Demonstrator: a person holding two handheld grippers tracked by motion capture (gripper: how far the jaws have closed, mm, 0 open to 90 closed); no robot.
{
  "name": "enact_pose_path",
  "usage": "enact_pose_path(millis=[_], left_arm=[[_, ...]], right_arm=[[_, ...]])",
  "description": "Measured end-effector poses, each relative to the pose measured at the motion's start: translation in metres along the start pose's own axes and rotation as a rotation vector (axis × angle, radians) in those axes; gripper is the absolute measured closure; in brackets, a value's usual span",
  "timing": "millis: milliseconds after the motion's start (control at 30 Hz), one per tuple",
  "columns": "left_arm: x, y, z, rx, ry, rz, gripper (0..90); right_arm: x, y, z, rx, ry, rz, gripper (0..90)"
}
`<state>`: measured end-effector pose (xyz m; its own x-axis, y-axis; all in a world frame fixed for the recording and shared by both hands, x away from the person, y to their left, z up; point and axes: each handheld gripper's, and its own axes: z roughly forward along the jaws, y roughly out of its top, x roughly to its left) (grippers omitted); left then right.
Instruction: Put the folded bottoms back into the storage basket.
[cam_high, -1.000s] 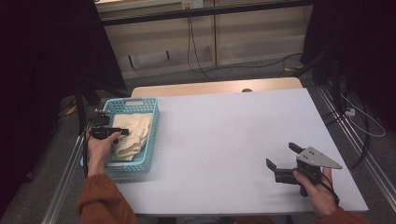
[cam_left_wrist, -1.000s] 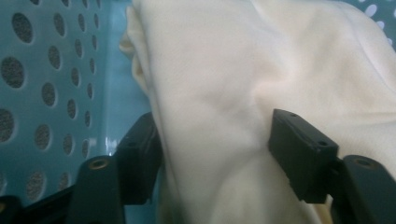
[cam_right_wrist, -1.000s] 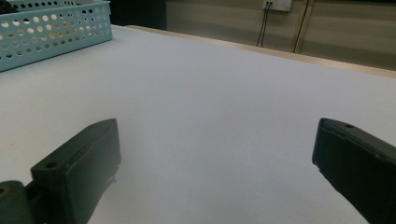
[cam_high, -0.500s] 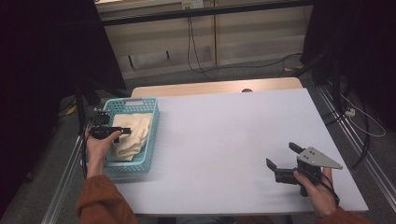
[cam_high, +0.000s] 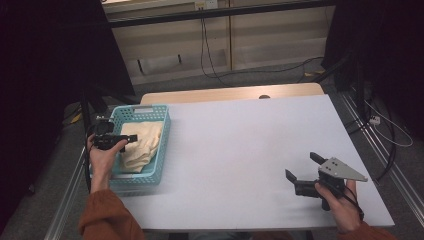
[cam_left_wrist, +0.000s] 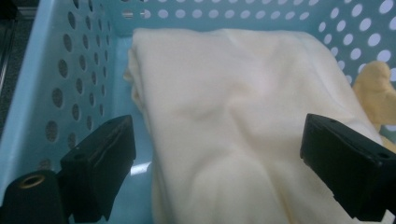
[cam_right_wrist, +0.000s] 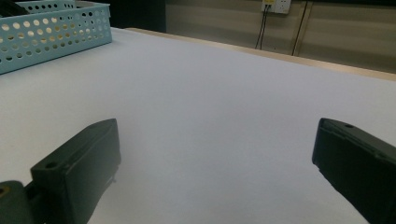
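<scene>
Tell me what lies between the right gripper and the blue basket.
Nothing: in the high view, bare white table stretches from the right gripper to the blue basket. The right gripper view shows the same.

Jaws just opened over cream cloth (cam_left_wrist: 233, 130) in basket (cam_left_wrist: 56, 70).

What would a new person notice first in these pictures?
The eye goes first to the light blue basket at the left edge of the white table, with a folded cream cloth lying inside it. The left claw hangs just above that cloth; its jaws have just been opening and grip nothing. Far away, near the table's right front corner, the right claw waits open.
</scene>
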<state>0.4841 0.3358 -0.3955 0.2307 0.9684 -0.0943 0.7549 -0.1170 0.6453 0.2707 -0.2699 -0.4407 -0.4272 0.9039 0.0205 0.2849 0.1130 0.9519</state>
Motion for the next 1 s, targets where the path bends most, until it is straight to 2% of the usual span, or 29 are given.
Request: enact_pose_path(millis=[33,67,100,133,233,300,367,433,500,567,633,700,800,867,1000], left_arm=[[-0.002,0.0,-0.001,-0.02,0.011,0.001,10.4],[0.0,0.0,-0.003,-0.007,0.007,0.033,9.6],[-0.002,0.0,-0.002,-0.035,-0.006,0.004,8.4],[-0.002,0.0,-0.002,-0.044,-0.022,-0.006,6.6],[-0.001,-0.001,-0.005,-0.054,-0.039,0.009,5.5],[-0.002,0.0,-0.009,-0.049,-0.027,0.006,5.3],[-0.006,0.0,-0.015,-0.09,-0.021,-0.028,5.4],[-0.006,0.0,-0.021,-0.12,-0.055,-0.002,5.0],[-0.006,-0.002,-0.023,-0.129,-0.048,0.02,4.0],[-0.004,-0.005,-0.022,-0.105,-0.037,0.02,4.7],[-0.004,-0.008,-0.021,-0.107,-0.031,0.028,5.8],[-0.004,-0.009,-0.025,-0.134,-0.022,0.012,5.8],[-0.005,-0.011,-0.031,-0.18,-0.05,0.012,5.6],[-0.006,-0.011,-0.035,-0.183,-0.051,0.028,5.6],[-0.01,-0.011,-0.039,-0.196,-0.034,0.027,5.7]], right_arm=[[0.0,0.0,0.0,0.001,-0.002,0.002,1.1],[0.0,0.0,0.0,0.001,-0.002,0.003,1.0],[-0.001,0.0,0.0,0.002,-0.003,0.004,1.0],[-0.001,0.0,0.001,0.002,-0.002,0.003,1.0],[0.0,0.0,0.001,0.005,0.0,0.003,1.0],[0.0,0.0,0.001,0.003,0.0,0.002,1.0],[-0.001,0.0,0.001,0.001,-0.002,0.005,0.9],[-0.001,0.0,0.001,0.0,-0.002,0.007,0.8],[-0.001,-0.001,0.001,0.002,-0.003,0.009,0.8],[-0.001,-0.001,0.001,0.003,-0.005,0.009,0.8],[-0.001,-0.001,0.002,0.004,-0.005,0.009,0.8],[-0.001,-0.001,0.002,0.006,-0.006,0.009,0.9],[-0.001,-0.001,0.002,0.007,-0.003,0.006,0.9],[-0.001,-0.001,0.002,0.005,-0.005,0.007,0.9],[-0.001,-0.001,0.002,0.006,-0.003,0.008,0.9]])
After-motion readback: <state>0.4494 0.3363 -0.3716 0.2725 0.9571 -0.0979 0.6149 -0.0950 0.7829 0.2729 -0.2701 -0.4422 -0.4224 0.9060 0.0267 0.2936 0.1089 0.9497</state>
